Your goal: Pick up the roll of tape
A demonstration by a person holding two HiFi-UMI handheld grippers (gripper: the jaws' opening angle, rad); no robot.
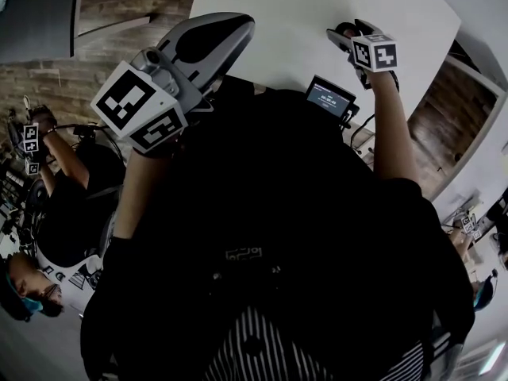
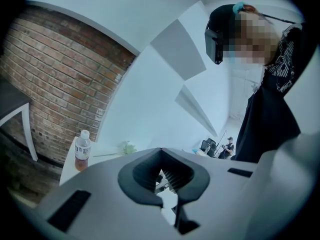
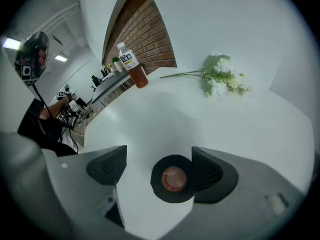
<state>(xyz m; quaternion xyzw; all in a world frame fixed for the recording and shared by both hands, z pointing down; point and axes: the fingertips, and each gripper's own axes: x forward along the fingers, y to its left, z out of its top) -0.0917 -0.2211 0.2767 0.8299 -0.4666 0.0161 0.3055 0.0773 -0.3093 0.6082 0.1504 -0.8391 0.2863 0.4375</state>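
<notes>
The roll of tape (image 3: 172,179) is black with a reddish core and lies flat on the white table (image 3: 165,114). In the right gripper view, my right gripper (image 3: 160,170) points down over it, open, with the roll between the jaws. The roll sits close to the right pad (image 3: 212,171) and well clear of the left pad (image 3: 107,166). In the head view the right gripper (image 1: 349,34) hides the roll. My left gripper (image 1: 210,42) is held up off the table at the left. Its pads (image 2: 150,176) meet with nothing between them.
A small bottle of brown drink (image 3: 134,64) stands at the table's far edge, and a sprig of white flowers (image 3: 220,79) lies to its right. A small device with a lit screen (image 1: 329,98) is near the person's chest. Other people work by the brick wall (image 1: 48,78).
</notes>
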